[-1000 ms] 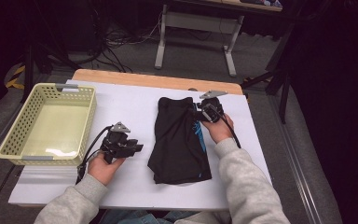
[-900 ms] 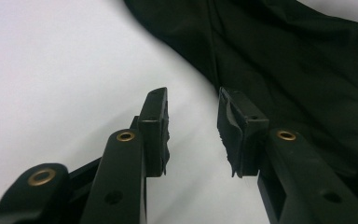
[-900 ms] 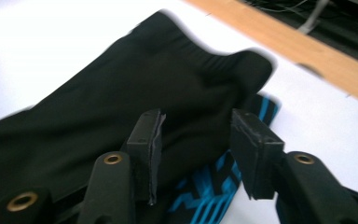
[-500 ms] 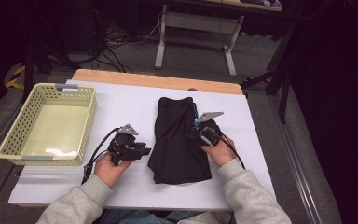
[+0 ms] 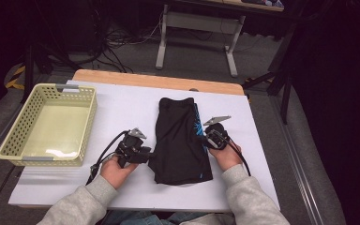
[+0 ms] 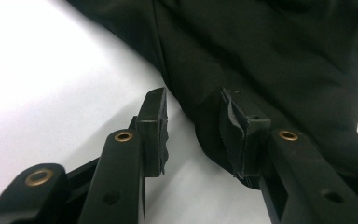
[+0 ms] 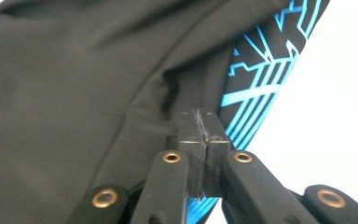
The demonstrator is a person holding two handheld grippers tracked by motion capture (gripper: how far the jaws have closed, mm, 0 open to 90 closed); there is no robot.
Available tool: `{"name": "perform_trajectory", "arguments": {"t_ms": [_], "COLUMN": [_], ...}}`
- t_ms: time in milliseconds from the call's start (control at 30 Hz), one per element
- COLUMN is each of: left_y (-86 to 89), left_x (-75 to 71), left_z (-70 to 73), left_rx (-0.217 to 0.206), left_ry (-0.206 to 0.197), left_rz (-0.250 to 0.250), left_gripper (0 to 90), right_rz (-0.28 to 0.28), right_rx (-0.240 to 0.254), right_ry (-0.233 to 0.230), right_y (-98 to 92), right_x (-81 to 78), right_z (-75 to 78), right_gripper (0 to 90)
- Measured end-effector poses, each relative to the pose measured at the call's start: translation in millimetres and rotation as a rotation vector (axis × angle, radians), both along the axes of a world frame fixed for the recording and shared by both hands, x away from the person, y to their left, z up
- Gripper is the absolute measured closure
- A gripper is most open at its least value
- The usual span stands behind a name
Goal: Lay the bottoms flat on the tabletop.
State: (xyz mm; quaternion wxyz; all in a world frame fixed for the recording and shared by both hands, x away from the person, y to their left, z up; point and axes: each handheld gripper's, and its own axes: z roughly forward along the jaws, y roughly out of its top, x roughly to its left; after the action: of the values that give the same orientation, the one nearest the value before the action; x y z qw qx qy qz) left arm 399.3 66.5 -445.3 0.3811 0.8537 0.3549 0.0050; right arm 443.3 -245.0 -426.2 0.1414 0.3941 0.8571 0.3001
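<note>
2 grippers at folded black garment (image 5: 180,138), mid-table | R gripper (image 7: 198,122) jaws just closed, pinching right edge fold | L gripper (image 6: 193,128) spread astride left edge, no grip yet | basket (image 5: 10,146) empty; lift/fold pending

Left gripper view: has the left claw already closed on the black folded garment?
No: the left claw stands open, with white table showing between its two pads at the edge of the black folded garment.
</note>
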Motion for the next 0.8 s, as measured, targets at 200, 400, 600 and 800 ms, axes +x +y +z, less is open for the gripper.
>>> {"name": "perform_trajectory", "arguments": {"t_ms": [200,400,600,800], "left_y": [-2.8,-3.7,-4.0,-4.6], "left_x": [1.9,2.2,2.5,2.7], "left_z": [-3.4,-4.6,-4.4,-3.8], "left_rx": [0.012,0.029,0.033,0.036], "left_ry": [0.023,0.031,0.037,0.033], "left_rz": [-0.012,-0.010,-0.011,-0.011], "left_gripper": [70.0,80.0,81.2,81.2], "right_rz": [0.081,0.025,-0.035,-0.096], "right_rx": [0.034,-0.034,0.020,0.087], "right_ry": [0.006,0.016,0.032,0.053], "right_y": [14.7,12.8,-6.2,-24.4], "right_x": [-8.9,-5.7,-12.4,-17.0], "right_z": [-2.4,-8.1,-1.7,-7.6], "right_gripper": [59.8,88.4,89.0,78.3]}}
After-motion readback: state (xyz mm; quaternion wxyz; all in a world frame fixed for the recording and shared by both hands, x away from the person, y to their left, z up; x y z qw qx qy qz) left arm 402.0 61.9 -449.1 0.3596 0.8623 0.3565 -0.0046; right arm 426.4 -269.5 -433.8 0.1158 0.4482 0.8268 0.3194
